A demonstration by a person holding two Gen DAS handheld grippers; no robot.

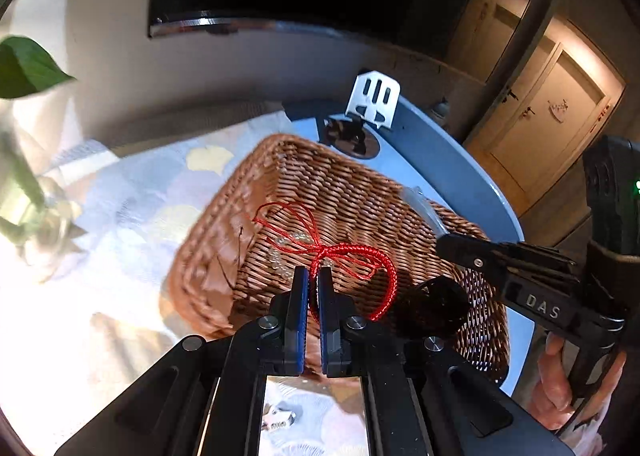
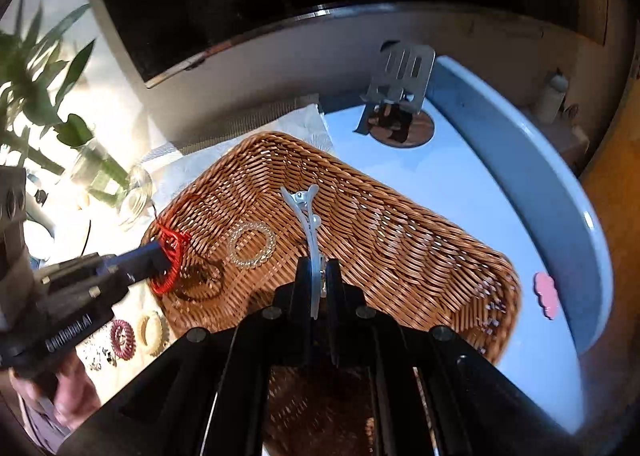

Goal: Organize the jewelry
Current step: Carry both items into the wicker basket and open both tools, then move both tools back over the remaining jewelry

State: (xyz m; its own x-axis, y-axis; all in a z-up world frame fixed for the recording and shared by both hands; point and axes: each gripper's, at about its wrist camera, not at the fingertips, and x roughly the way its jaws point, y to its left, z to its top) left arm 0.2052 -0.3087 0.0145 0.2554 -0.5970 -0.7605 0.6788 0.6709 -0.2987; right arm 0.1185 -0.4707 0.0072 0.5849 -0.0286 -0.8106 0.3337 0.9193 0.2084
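Wicker basket (image 2: 360, 224) is sitting on the tabletop (image 2: 460, 184) beneath us; our left gripper (image 1: 314, 276) fingers are pinching a red cord bracelet (image 1: 340, 252), our right gripper (image 2: 319, 268) fingers are clamping a pale hair clip (image 2: 306, 212) above it.

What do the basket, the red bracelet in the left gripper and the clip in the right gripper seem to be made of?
Basket: woven wicker or rattan, brown, slightly glossy; the strand weave shows.
Red bracelet: braided cord, matte, with thin knotted loops.
Clip: pale plastic or painted metal, smooth; which one is unclear.
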